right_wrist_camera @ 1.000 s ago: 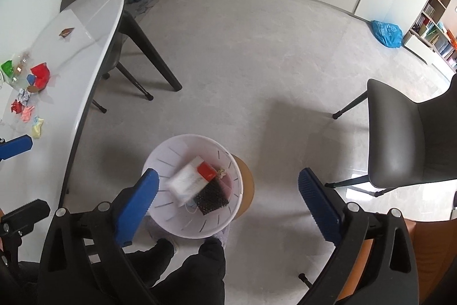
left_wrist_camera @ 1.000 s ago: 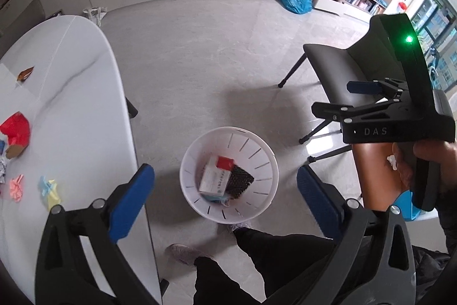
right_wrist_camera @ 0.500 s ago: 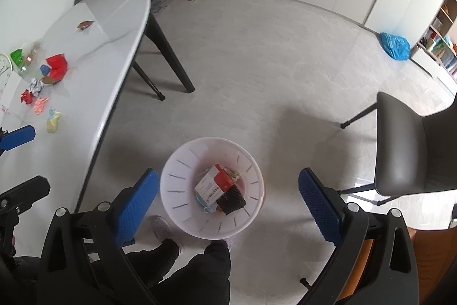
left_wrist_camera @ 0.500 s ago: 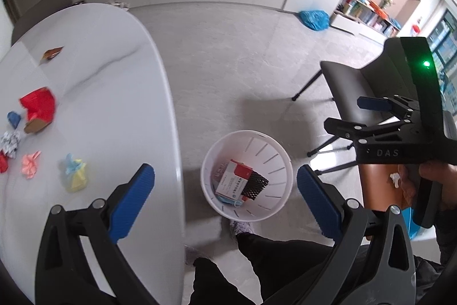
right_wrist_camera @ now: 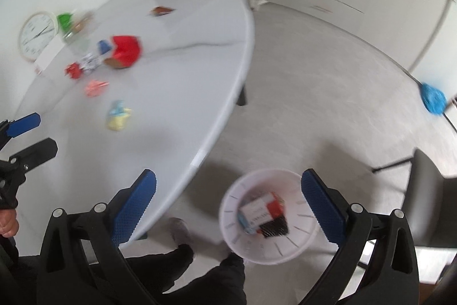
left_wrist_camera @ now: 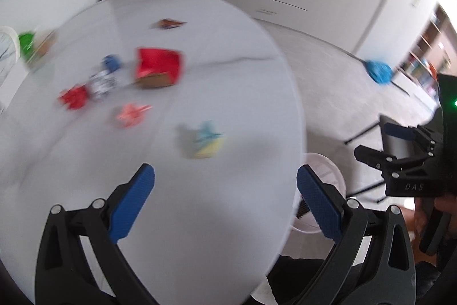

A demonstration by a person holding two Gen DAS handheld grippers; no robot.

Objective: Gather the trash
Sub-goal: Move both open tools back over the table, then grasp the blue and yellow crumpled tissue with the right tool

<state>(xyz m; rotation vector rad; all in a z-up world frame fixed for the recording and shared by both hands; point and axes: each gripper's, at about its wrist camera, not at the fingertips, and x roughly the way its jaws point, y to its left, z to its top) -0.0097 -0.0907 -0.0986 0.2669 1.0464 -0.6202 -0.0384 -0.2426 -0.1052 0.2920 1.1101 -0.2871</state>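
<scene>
Both views are motion-blurred. My left gripper (left_wrist_camera: 225,190) is open and empty above the white table (left_wrist_camera: 242,93). Trash lies on the table: a yellow and blue wrapper (left_wrist_camera: 205,143) nearest my left gripper, a pink scrap (left_wrist_camera: 130,115), a red scrap (left_wrist_camera: 72,97), a patterned scrap (left_wrist_camera: 101,83), a red box (left_wrist_camera: 157,67) and a brown wrapper (left_wrist_camera: 168,23). My right gripper (right_wrist_camera: 228,193) is open and empty above the floor, beside the white bin (right_wrist_camera: 268,215), which holds a red and white box (right_wrist_camera: 261,210) and a black packet (right_wrist_camera: 274,227).
A wall clock (right_wrist_camera: 37,35) and a green object (right_wrist_camera: 65,20) sit at the table's far left. A grey chair (right_wrist_camera: 428,190) stands right of the bin. A blue bag (right_wrist_camera: 434,102) lies on the floor near the cabinets. The person's legs (right_wrist_camera: 200,270) are below.
Both grippers have swung left and up from the bin toward the table. The table's trash now fills the left wrist view, and the bin has slid to the lower right.
</scene>
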